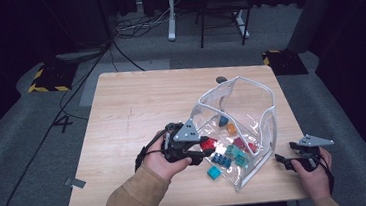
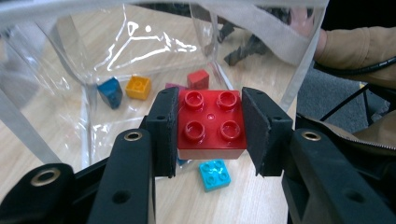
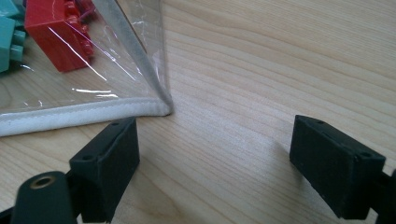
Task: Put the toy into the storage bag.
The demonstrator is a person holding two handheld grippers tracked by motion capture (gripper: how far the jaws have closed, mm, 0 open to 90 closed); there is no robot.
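Your left gripper (image 2: 211, 128) clamped the red four-stud brick (image 2: 211, 122) squarely between both pads, raised just outside the clear pouch (image 1: 251, 97) mouth. Your right gripper (image 3: 215, 163) stood wide open, empty, beside the pouch's hemmed corner.

No readable text, label, brand, number or sign appears in any view. The studs of the red building brick (image 2: 211, 122) carry raised marks too blurred to read. The clear plastic bag (image 1: 251, 102), the other coloured bricks (image 1: 228, 155) and the wooden table (image 1: 136, 112) bear no lettering. Yellow and black hazard stripes mark a floor plate (image 1: 48, 78) behind the table, without words.
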